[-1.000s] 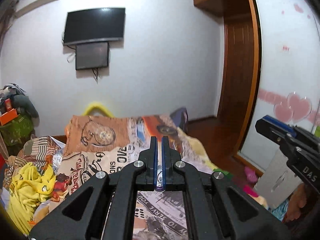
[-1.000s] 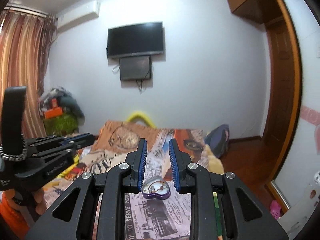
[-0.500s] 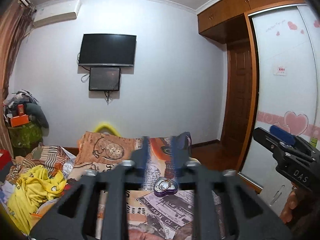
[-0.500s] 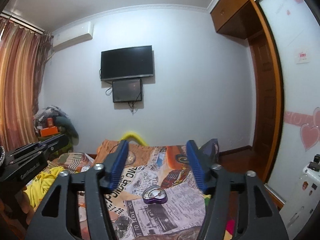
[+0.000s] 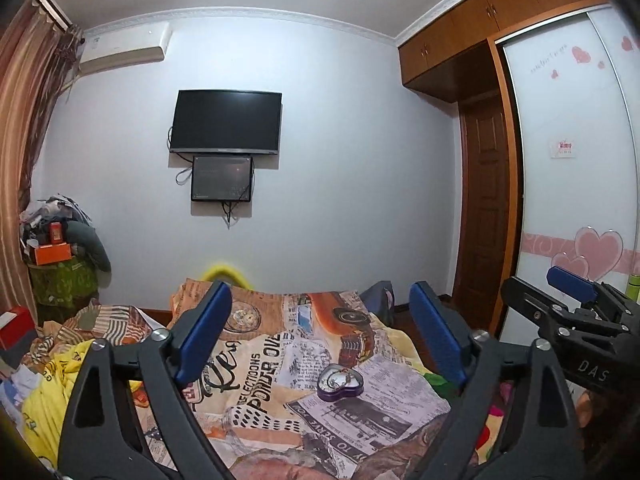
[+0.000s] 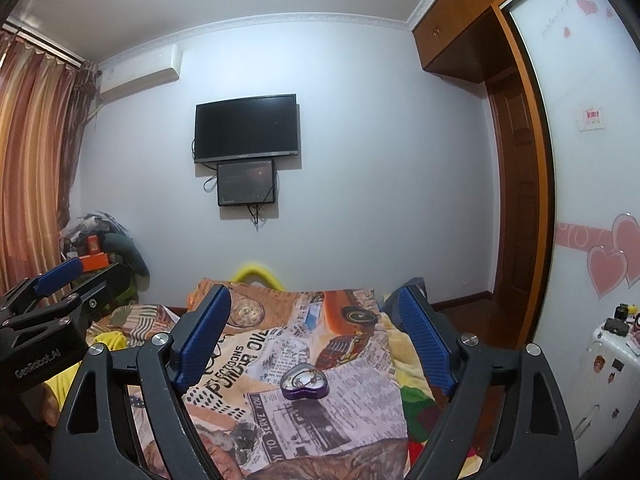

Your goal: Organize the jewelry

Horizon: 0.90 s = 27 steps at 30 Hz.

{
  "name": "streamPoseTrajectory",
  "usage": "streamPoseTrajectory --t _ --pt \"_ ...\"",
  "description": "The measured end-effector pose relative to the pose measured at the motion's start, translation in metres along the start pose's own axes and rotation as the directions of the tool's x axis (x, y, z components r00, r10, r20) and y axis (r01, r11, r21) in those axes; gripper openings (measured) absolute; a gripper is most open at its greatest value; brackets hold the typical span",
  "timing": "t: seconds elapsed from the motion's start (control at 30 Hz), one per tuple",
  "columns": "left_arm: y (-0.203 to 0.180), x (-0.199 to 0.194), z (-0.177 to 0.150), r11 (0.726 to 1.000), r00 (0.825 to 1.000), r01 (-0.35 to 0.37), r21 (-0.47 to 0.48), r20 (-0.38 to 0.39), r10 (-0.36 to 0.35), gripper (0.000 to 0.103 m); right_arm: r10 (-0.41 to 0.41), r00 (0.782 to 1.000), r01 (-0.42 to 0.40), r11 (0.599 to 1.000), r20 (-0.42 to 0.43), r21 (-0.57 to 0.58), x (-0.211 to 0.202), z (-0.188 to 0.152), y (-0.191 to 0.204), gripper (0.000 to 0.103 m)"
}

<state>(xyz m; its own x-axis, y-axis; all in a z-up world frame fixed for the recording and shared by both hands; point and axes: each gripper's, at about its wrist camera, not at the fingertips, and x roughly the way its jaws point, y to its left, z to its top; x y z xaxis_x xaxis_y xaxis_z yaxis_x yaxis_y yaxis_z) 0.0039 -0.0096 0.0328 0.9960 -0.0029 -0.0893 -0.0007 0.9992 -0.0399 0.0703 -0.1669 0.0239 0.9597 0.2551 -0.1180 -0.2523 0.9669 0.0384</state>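
A purple heart-shaped box (image 5: pixel 340 384) lies open on the bed, with thin jewelry showing inside it; the right wrist view shows the same box (image 6: pixel 305 381). My left gripper (image 5: pixel 319 292) hovers level over the bed, its jaws opening wide with nothing between them. My right gripper (image 6: pixel 313 292) is beside it, jaws likewise opening and empty. Both stand back from the box without touching it. Each gripper shows in the other's view: the right gripper (image 5: pixel 560 308) at the right edge, the left gripper (image 6: pixel 68 284) at the left edge.
A newspaper-print blanket (image 5: pixel 280 360) covers the bed. Yellow cloth (image 5: pixel 44 392) and rumpled bedding lie at the left, with a pile of clutter (image 5: pixel 60 248) behind. The wardrobe (image 5: pixel 568 160) and door stand at right, and a small white cabinet (image 6: pixel 608 360) is near the bed.
Both grippers went from shut or nearly shut to wide open. They drew back from the heart box, which now lies farther off on the blanket, and both views tilted upward.
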Motion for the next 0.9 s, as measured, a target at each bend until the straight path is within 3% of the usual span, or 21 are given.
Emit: streamPoseTrajectory --t 0.9 --pt "0.001 0.012 -0.009 1.0 0.998 0.0 -0.016 -0.055 -0.001 0.099 0.001 0.998 -0.001 1.0 -0.059 0.0 -0.005 -0.009 -0.005 0.084"
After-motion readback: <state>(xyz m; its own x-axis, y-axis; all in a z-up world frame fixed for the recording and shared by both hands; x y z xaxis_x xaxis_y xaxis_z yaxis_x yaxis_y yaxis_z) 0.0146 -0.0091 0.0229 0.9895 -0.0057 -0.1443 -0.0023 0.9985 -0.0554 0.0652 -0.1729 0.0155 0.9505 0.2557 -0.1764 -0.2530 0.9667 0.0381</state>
